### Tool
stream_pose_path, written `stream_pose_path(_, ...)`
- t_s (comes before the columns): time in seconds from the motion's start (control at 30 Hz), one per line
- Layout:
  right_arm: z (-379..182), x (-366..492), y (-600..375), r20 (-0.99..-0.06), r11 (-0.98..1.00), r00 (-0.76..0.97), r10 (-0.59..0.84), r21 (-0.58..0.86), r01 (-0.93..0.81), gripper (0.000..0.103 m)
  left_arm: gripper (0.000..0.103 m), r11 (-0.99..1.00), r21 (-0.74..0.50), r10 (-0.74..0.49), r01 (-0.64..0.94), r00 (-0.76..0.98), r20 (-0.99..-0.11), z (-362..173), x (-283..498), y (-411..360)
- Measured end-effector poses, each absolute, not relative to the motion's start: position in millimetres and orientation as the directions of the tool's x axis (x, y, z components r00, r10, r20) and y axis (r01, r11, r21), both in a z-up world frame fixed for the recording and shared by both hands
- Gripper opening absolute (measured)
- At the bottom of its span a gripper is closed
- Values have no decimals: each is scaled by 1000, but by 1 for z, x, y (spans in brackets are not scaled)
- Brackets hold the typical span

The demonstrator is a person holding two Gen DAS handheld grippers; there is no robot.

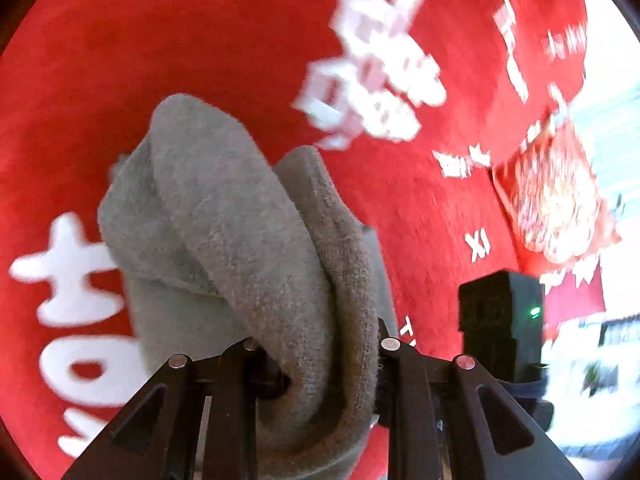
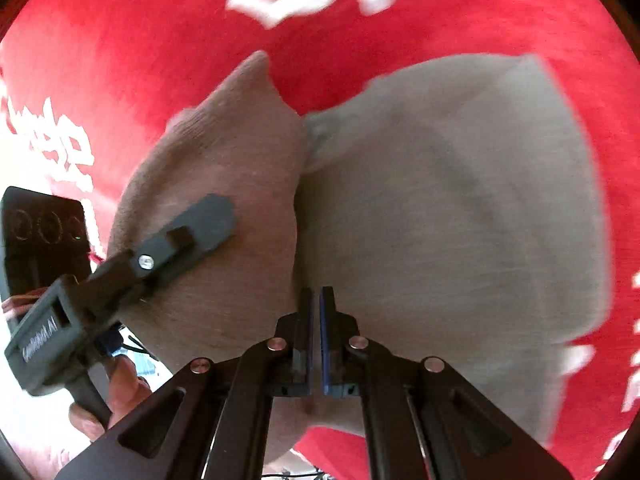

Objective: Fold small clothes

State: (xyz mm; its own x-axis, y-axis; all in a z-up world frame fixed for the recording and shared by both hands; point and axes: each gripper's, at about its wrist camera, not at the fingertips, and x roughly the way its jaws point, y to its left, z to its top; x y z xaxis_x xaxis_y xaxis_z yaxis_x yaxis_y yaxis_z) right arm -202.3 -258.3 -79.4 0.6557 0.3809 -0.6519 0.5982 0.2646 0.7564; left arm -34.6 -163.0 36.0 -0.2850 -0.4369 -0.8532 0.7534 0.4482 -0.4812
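Observation:
A small grey knitted garment (image 1: 224, 216) hangs bunched over a red cloth. In the left wrist view my left gripper (image 1: 320, 364) is shut on a thick rolled fold of it, and the fabric fills the gap between the fingers. In the right wrist view the same garment (image 2: 440, 208) spreads in two lobes that meet in a crease running to my right gripper (image 2: 316, 312). Its blue pads stand almost together, pinching a thin edge of the fabric. One finger of the left gripper (image 2: 200, 220) lies against the left lobe.
A red cloth (image 1: 120, 60) with large white lettering covers the surface under everything. A red printed packet (image 1: 556, 200) lies at its right edge. The right gripper's black housing (image 1: 500, 320) shows a green light. A person's hand (image 2: 120, 388) holds the left gripper's handle.

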Motion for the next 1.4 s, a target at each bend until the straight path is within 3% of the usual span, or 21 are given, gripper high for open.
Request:
stream_pose_path(0.23,-121,-242,-273,-627,141,671,396,764,630,7,25,375,-204,-265,905,-106,-958,-3,-106,-227)
stream_pose_path(0.3,-123,-248,-276,-616,126,683,392,771,624,7,25,362,-162,-258,918,-68,-964,-1,-114,-229)
stream_pose_path(0.4,-129,-264,-283,-597,92,702,388,783,615,7,34,346,-148,-264,926,-55,-963,0,-119,-227)
stream_pose_path(0.47,-131,-274,-289,-591,69,710,384,785,616,7,49,336,-147,-278,930,-51,-959,3,-122,-228)
stream_pose_path(0.53,-135,-282,-288,-588,48,717,375,784,619,8,81,320,-136,-333,938,-23,-943,17,-124,-230)
stream_pose_path(0.6,-138,-295,-292,-575,10,735,359,790,613,8,88,298,-117,-373,947,2,-928,30,-128,-231)
stream_pose_path(0.7,-144,-326,-302,-530,-88,787,315,810,580,8,88,290,-101,-402,952,25,-915,45,-128,-232)
stream_pose_path(0.73,-145,-335,-306,-511,-127,808,293,817,562,14,88,304,-105,-402,947,28,-915,49,-123,-231)
stream_pose_path(0.77,-148,-345,-311,-487,-170,831,268,825,538,35,88,326,-103,-393,940,35,-919,52,-115,-226)
stream_pose_path(0.8,-149,-355,-316,-468,-208,851,240,831,516,50,88,351,-94,-377,932,49,-925,53,-107,-221)
stream_pose_path(0.83,-150,-361,-318,-432,-238,876,214,847,476,75,88,380,-83,-359,921,64,-931,53,-97,-214)
stream_pose_path(0.87,-150,-364,-319,-379,-268,905,194,867,421,78,88,406,-74,-345,911,78,-935,52,-88,-208)
stream_pose_path(0.97,-148,-361,-321,-306,-294,926,223,884,363,78,88,483,-33,-276,875,116,-954,42,-57,-180)
stream_pose_path(1.17,-121,-311,-306,-482,-35,772,414,839,542,76,88,617,46,-141,786,167,-976,7,-18,-125)
stream_pose_path(1.2,-115,-304,-305,-533,27,732,425,815,578,72,88,626,53,-128,778,170,-977,3,-18,-120)
stream_pose_path(1.23,-109,-298,-305,-594,100,682,426,780,617,38,88,636,54,-119,769,167,-979,-3,-17,-115)
stream_pose_path(1.27,-103,-293,-304,-640,156,641,423,748,645,18,88,646,42,-124,762,160,-979,-5,-17,-112)
stream_pose_path(1.4,-65,-299,-296,-663,309,649,373,748,587,17,88,661,26,-138,750,155,-978,-2,-20,-109)
